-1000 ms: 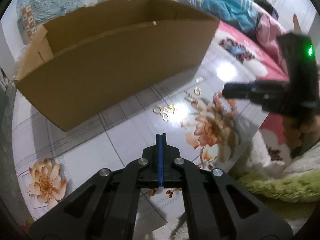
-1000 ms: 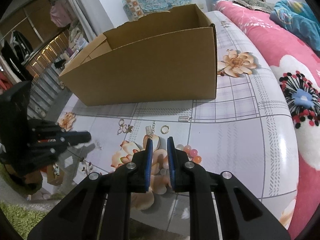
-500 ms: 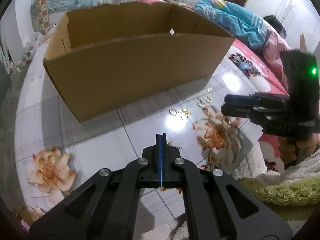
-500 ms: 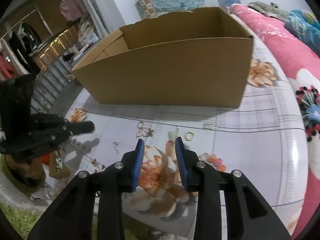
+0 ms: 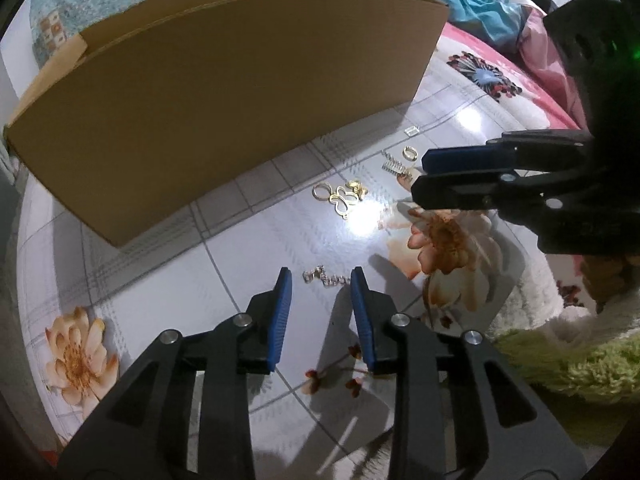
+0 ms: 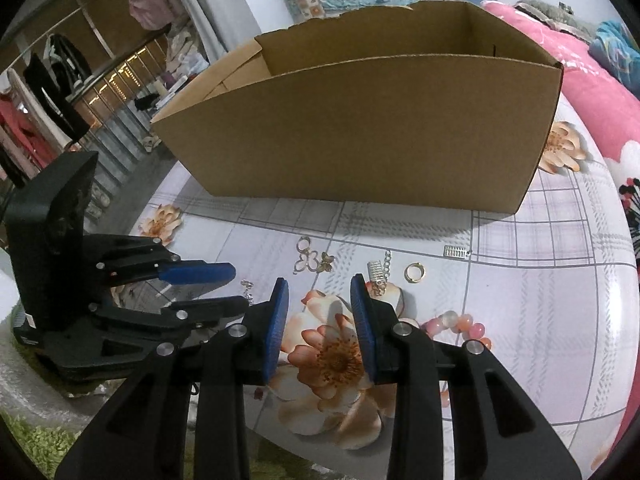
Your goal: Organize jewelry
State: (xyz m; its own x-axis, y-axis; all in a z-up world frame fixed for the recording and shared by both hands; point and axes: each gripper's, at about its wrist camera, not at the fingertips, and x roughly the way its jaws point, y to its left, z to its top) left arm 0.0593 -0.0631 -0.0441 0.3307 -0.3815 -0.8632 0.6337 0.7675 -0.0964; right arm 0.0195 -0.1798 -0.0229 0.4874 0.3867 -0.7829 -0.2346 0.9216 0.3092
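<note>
The left tool points steeply down at the counter, its blue pads apart and the jaws opening. A short silver chain lies on the glossy floral surface just ahead of the tips, at 12 o'clock from them, with its right end close by the right pad; no pad presses on it.

Farther out, toward 1 o'clock, a small gold cluster rests loose on the counter: a gold ring beside a butterfly-shaped charm. Beyond that, at about 2 o'clock, sit a silver comb-like piece, a second gold ring and a small clear rectangular piece.

The right tool also hangs over the counter with its pads apart and nothing between them — only a printed flower shows in the gap. At 1 o'clock from its tips lie the comb-like piece and the second ring; a pink bead bracelet curls at 3 o'clock, partly behind the right finger.

An open cardboard box stands at 12 o'clock behind all the jewelry, well apart from both tools. A pink bed cover lies at the far right.
</note>
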